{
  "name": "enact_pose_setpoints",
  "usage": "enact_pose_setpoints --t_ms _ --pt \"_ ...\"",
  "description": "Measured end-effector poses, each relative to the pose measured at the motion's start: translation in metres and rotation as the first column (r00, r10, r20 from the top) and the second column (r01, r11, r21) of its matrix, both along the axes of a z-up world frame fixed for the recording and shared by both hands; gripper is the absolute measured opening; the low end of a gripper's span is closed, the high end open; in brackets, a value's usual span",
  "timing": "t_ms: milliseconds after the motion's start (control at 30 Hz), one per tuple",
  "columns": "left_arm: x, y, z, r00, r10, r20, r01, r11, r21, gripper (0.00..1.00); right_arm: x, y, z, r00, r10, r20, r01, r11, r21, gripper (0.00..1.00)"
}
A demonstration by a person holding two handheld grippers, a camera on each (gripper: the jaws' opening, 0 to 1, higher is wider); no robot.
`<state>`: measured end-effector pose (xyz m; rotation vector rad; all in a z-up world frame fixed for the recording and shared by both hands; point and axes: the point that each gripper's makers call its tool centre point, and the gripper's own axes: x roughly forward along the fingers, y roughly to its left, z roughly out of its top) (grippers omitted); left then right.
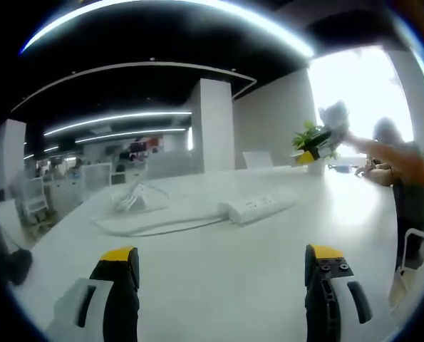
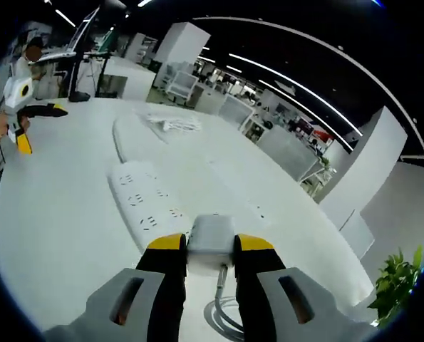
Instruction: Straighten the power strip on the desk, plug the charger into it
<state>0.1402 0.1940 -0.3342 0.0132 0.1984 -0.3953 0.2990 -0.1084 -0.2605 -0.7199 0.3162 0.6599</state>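
Note:
A white power strip [image 1: 258, 206] lies on the white desk [image 1: 219, 285], its cord [image 1: 162, 228] curving off to the left. My left gripper [image 1: 222, 256] is open near the desk's front edge, well short of the strip, nothing between its jaws. My right gripper [image 2: 210, 246] is shut on a white charger [image 2: 212, 231], held just above the near end of the power strip [image 2: 144, 199]. The charger's cable [image 2: 222, 306] hangs below the jaws. From the left view, the right gripper [image 1: 318, 142] is raised beyond the strip in a person's hand.
A loose bundle of white cable [image 1: 130, 199] lies behind the strip's cord. A potted plant [image 1: 308, 135] stands at the desk's far right. The left gripper [image 2: 19, 107] shows at the right view's left edge. Office desks and chairs fill the background.

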Motion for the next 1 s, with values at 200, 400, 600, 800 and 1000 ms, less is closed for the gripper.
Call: enact_pose_setpoints --t_ms 200,400,600,800,1000 --pt "0.000 0.000 0.001 1.000 0.001 0.001 -0.001 1.000 0.000 0.99 -0.001 0.001 -0.001 1.000 0.023 -0.006 -0.024 0.999 -0.045 0.24" --pt "0.000 0.000 0.002 1.000 0.000 0.002 0.000 1.000 0.000 0.99 -0.004 0.003 -0.004 0.998 0.050 -0.023 -0.051 0.995 -0.086 0.24" --pt "0.000 0.000 0.003 1.000 0.001 0.005 -0.001 1.000 -0.001 0.99 -0.006 0.006 -0.007 0.996 0.079 -0.047 -0.084 0.989 -0.119 0.24" --pt "-0.001 0.000 0.003 1.000 0.001 0.004 -0.001 1.000 0.000 0.99 -0.006 0.006 -0.009 0.993 0.102 -0.063 -0.111 0.980 -0.165 0.24" --pt "-0.002 0.001 0.003 1.000 0.003 0.003 -0.003 1.000 -0.001 0.99 -0.003 0.006 -0.012 0.990 0.116 -0.084 -0.131 0.968 -0.215 0.24"
